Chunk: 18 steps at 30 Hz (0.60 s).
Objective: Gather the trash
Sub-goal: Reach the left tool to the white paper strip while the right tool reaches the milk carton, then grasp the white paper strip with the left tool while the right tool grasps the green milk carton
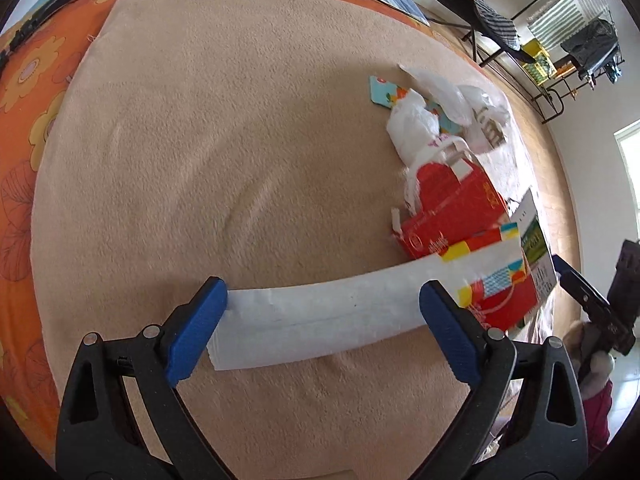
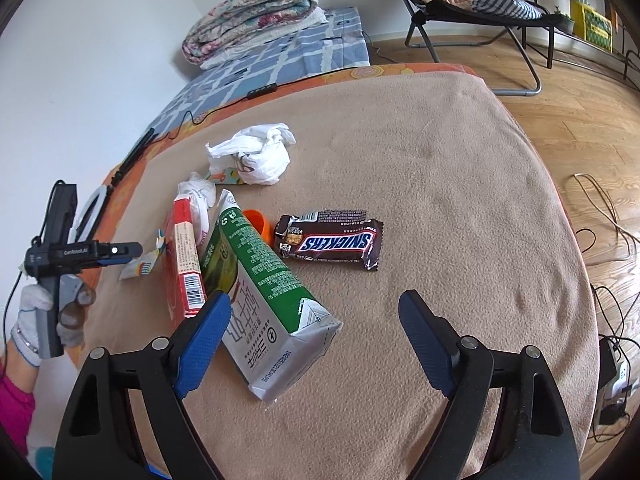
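Note:
On the tan blanket (image 1: pixel 200 140), a long white paper wrapper (image 1: pixel 320 316) with a colourful printed end lies across the wide gap of my left gripper (image 1: pixel 324 292). The pads do not press on it. Beyond it lie a red box (image 1: pixel 452 204) and crumpled white plastic bags (image 1: pixel 412 128). My right gripper (image 2: pixel 316 300) stands open over the bottom end of a green and white milk carton (image 2: pixel 260 264) that lies flat, with its left pad beside the carton. A Snickers wrapper (image 2: pixel 332 242), an orange cap (image 2: pixel 256 220), the red box (image 2: pixel 182 256) and a white bag (image 2: pixel 260 156) lie further off. A gloved hand holds the left gripper (image 2: pixel 120 252) at the left edge.
The blanket covers an orange flowered bed (image 2: pixel 360 72); its right edge drops to a wooden floor (image 2: pixel 580 100) with cables and a power strip (image 2: pixel 616 380). A folded quilt (image 2: pixel 256 12) on a blue checked mattress and a folding chair (image 2: pixel 472 4) stand behind.

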Each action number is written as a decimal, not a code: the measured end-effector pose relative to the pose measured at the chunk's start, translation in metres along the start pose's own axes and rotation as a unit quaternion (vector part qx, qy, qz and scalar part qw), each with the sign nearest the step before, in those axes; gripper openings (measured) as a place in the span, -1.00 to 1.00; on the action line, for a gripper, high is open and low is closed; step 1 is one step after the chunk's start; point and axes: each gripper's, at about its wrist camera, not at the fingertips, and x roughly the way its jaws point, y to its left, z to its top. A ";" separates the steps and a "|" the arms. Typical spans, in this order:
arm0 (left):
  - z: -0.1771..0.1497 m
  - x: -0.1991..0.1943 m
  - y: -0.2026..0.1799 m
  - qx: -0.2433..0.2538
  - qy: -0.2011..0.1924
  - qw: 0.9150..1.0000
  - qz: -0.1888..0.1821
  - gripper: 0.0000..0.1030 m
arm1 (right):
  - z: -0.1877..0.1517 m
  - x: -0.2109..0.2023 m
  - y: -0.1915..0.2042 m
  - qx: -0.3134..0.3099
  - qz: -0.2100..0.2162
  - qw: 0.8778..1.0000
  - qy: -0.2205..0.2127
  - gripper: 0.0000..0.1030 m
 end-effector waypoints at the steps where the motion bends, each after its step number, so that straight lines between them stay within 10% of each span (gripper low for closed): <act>1: -0.006 -0.001 -0.003 0.006 0.003 1.000 -0.003 0.92 | 0.001 0.004 -0.001 0.003 0.009 1.000 0.005 0.66; 12: -0.050 -0.011 -0.052 0.123 0.014 0.990 0.064 0.92 | -0.007 0.025 0.016 -0.019 0.031 0.998 0.043 0.44; 14: -0.052 -0.023 -0.053 0.116 -0.002 0.990 0.080 0.92 | -0.010 0.027 0.020 -0.028 0.030 0.998 0.049 0.01; 18: -0.075 -0.052 -0.036 0.033 -0.025 0.997 0.059 0.92 | -0.014 0.024 0.024 -0.039 0.030 0.997 0.052 -0.11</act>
